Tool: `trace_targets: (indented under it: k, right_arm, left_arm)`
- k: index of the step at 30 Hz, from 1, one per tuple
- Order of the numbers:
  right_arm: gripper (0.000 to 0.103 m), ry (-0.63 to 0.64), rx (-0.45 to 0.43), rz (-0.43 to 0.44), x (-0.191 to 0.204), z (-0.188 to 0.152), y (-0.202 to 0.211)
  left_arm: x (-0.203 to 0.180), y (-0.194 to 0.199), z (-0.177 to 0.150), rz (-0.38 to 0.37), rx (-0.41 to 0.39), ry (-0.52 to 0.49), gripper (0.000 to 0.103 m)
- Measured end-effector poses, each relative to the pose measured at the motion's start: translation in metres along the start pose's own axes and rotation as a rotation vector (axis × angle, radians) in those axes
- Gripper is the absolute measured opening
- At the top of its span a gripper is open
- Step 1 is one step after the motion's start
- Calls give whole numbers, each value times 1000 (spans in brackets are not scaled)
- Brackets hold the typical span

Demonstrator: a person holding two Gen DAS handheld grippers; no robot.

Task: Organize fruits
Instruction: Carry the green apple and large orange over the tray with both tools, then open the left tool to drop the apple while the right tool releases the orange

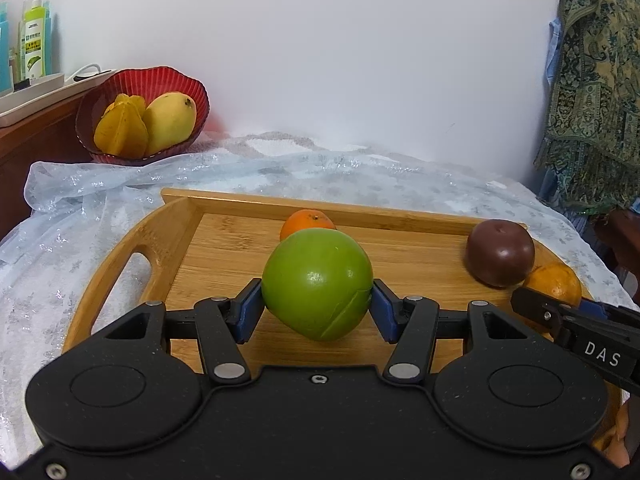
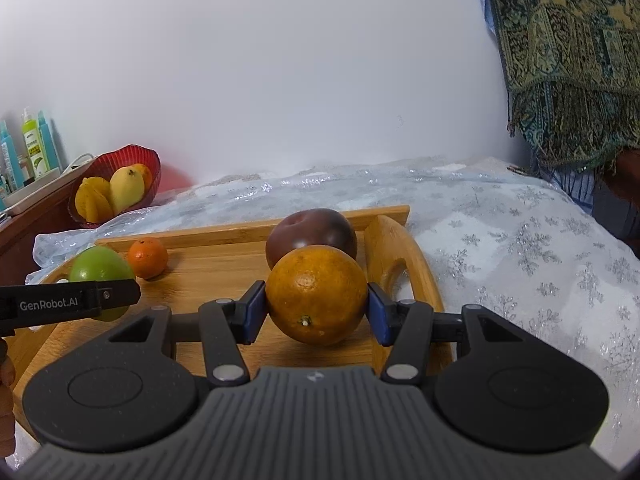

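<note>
Left claw: you are gripping the green fruit over the wooden tray.
Right claw: you are clamping the large orange.
Technique: you are best keeping both lifts level while carrying toward the red bowl.

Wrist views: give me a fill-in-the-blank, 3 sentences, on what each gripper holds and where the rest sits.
The left gripper is shut on the ____ fruit.
The right gripper is shut on the large ____.
The mango and starfruit lie in the ____ bowl, off the wooden tray.

Missing words: green; orange; red
</note>
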State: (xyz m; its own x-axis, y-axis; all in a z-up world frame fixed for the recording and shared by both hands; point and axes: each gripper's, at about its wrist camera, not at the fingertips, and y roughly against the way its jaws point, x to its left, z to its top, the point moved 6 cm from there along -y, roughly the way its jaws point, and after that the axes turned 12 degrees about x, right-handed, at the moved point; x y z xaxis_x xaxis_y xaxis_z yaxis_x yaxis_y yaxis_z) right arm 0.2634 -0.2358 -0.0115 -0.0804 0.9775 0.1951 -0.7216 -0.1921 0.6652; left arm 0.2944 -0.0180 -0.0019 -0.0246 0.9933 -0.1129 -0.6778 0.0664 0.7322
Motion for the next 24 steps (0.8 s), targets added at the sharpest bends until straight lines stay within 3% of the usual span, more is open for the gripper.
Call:
trace_targets:
  k: [24]
  right_arm:
    - [58, 46, -13, -13, 7, 0, 3]
  left_arm:
    - [-3, -11, 2, 27, 6, -27, 54]
